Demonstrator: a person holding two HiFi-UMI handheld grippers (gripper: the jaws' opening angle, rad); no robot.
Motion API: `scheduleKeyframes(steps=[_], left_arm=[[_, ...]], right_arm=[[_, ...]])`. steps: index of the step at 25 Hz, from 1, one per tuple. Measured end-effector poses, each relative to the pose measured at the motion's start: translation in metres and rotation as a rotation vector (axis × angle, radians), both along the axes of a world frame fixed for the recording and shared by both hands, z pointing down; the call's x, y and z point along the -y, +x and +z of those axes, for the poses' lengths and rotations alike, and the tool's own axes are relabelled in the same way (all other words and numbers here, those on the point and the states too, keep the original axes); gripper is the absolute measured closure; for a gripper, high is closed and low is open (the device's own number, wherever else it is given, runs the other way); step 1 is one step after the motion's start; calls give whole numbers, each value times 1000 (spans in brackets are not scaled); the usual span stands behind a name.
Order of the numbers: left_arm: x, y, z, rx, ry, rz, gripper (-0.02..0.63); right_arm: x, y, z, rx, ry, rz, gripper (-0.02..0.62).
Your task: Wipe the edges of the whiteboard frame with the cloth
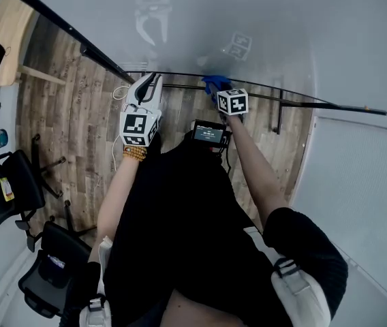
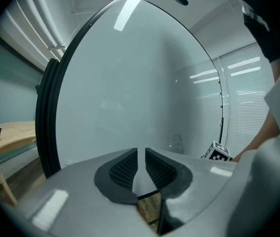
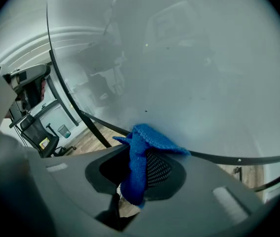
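The right gripper (image 3: 140,169) is clamped on a blue cloth (image 3: 148,138), whose free fold lies against the bottom frame (image 3: 238,158) of the whiteboard (image 3: 179,58), left of its middle. The left gripper (image 2: 141,164) holds nothing, its jaws a narrow gap apart, and it hovers near the board's lower left. Wiping looks under way along the bottom edge, probably with most of the run to the right and the other sides left to do. No dirt or wiped streak shows, so what is clean can't be judged. The top edge and far right end are out of view.
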State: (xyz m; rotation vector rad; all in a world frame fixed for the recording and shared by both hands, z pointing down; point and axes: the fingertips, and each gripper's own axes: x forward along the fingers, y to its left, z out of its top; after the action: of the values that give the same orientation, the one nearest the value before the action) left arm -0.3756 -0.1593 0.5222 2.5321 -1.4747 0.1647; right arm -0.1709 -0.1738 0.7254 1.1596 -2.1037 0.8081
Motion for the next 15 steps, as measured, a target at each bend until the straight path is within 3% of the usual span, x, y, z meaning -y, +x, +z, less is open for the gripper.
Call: scheduleKeyframes(steps=[15], left_arm=[[10, -1, -7, 4, 16, -9, 566]], right_arm=[[3, -9, -2, 35, 1, 7, 491]])
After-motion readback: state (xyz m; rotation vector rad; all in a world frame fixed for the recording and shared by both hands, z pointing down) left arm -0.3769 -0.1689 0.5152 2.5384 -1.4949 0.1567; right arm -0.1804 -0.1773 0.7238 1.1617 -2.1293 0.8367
